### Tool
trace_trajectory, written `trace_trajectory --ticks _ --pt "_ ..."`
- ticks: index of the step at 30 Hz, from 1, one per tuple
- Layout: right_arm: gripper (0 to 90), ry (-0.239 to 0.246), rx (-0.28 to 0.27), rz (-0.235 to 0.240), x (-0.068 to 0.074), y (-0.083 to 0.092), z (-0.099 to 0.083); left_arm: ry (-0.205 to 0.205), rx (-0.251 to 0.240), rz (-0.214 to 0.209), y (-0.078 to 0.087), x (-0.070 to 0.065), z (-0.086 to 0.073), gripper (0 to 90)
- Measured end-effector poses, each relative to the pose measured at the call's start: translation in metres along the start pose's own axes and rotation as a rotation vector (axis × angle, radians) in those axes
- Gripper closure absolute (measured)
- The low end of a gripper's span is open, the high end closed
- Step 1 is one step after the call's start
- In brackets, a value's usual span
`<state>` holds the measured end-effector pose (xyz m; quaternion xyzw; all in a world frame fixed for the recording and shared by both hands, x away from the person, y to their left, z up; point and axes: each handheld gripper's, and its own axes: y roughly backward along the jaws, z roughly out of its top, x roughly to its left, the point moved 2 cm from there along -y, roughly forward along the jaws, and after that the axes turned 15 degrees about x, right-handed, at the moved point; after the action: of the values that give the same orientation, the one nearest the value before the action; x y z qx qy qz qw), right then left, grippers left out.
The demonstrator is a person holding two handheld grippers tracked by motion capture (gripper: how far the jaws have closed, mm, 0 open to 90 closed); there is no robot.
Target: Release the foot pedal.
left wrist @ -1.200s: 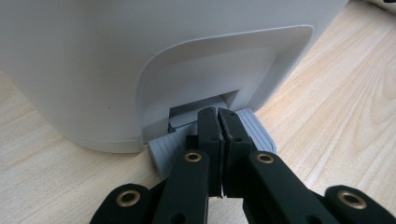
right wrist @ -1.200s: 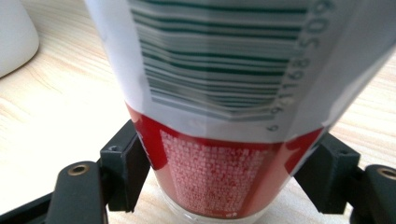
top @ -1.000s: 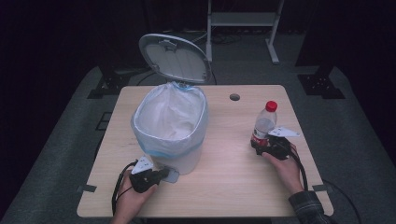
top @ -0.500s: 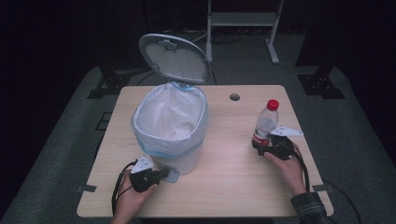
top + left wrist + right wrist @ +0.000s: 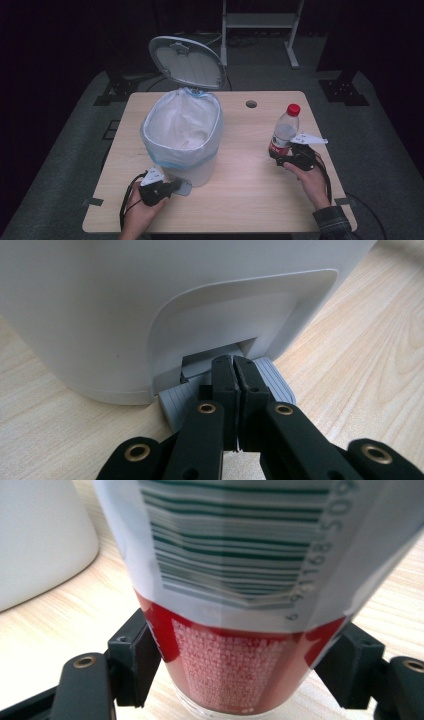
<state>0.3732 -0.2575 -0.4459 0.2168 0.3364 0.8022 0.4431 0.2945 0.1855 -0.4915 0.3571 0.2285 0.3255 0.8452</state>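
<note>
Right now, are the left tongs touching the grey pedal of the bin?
Touching. In the left gripper view the shut left tongs rest on top of the grey ribbed pedal at the foot of the bin, with no gap visible.

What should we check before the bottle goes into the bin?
1. Bin lid up: ok, it stands open behind the bin.
2. Left gripper pressing the grey pedal: ok, its jaws are shut and lie on it.
3. Right gripper holding the bottle: ok, its jaws clamp the red label low down.
4. Bottle cap on: ok.
5. Bottle upright: ok.
6. Room inside the bin: cannot tell, the white bag hides the bottom.
</note>
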Motion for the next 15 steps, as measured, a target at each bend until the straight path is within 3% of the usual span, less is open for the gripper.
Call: trace_trajectory --ticks 15 --pt "26.2 0.027 -0.027 0.052 0.009 0.019 0.017 0.000 -0.002 0.001 0.000 0.000 0.000 88.9"
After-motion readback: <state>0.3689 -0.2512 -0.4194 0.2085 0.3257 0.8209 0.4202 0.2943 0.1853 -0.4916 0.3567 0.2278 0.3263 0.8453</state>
